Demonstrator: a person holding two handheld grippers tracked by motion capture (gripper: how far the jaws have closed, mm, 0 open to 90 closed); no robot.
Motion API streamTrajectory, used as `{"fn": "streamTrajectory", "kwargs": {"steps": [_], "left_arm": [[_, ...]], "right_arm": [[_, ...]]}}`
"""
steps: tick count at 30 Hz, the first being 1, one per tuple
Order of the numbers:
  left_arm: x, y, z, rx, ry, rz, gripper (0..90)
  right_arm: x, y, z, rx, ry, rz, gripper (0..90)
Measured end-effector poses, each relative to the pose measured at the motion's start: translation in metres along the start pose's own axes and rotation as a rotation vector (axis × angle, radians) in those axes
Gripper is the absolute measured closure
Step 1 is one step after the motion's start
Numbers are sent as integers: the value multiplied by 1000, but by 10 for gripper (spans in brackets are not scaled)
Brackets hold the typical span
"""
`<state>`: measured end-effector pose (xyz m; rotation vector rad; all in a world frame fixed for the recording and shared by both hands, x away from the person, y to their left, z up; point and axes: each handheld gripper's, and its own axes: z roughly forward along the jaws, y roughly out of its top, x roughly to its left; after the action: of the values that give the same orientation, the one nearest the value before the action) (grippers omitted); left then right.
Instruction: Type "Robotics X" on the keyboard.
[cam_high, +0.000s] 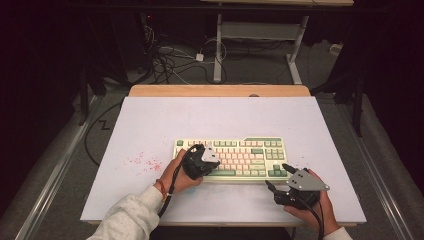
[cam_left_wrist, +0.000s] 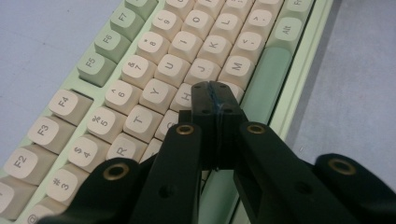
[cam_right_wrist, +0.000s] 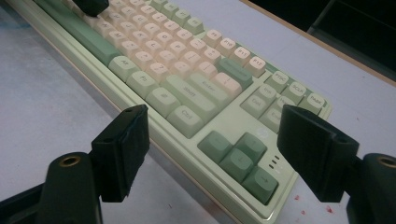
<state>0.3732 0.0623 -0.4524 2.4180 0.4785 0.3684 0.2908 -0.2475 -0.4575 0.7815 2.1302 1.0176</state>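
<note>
A pale green keyboard (cam_high: 235, 150) with cream and green keys lies in the middle of the white table. My left gripper (cam_high: 204, 161) hovers over its left half. In the left gripper view the gripper (cam_left_wrist: 215, 93) is shut with nothing between its jaws, and its tips rest at the keyboard's (cam_left_wrist: 154, 70) H key, just above the green space bar (cam_left_wrist: 266, 79). My right gripper (cam_high: 276, 175) is held off the keyboard's front right corner. It stands open (cam_right_wrist: 215, 121) and frames the arrow keys (cam_right_wrist: 238, 154) without touching the keyboard (cam_right_wrist: 187, 60).
Small red specks (cam_high: 145, 162) are scattered on the white table top (cam_high: 220, 117) left of the keyboard. A wooden strip (cam_high: 220, 90) runs along the far edge. Cables (cam_high: 170, 60) and a desk frame (cam_high: 260, 35) stand on the floor beyond.
</note>
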Motion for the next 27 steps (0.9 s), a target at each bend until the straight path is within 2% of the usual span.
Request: {"fn": "streamTrajectory", "kwargs": {"steps": [5,8,20,27], "left_arm": [[-1,0,4,17,10,14,877],[-2,0,4,9,16,18,878],[2,-1,-19,-64,47,15,849],[3,-9,-35,-102,93,32,753]], "right_arm": [[0,0,1,11,1,-6,262],[2,-1,3,25,10,-15,263],[1,-1,1,17,7,-10,263],[0,0,1,16,6,-6,265]]}}
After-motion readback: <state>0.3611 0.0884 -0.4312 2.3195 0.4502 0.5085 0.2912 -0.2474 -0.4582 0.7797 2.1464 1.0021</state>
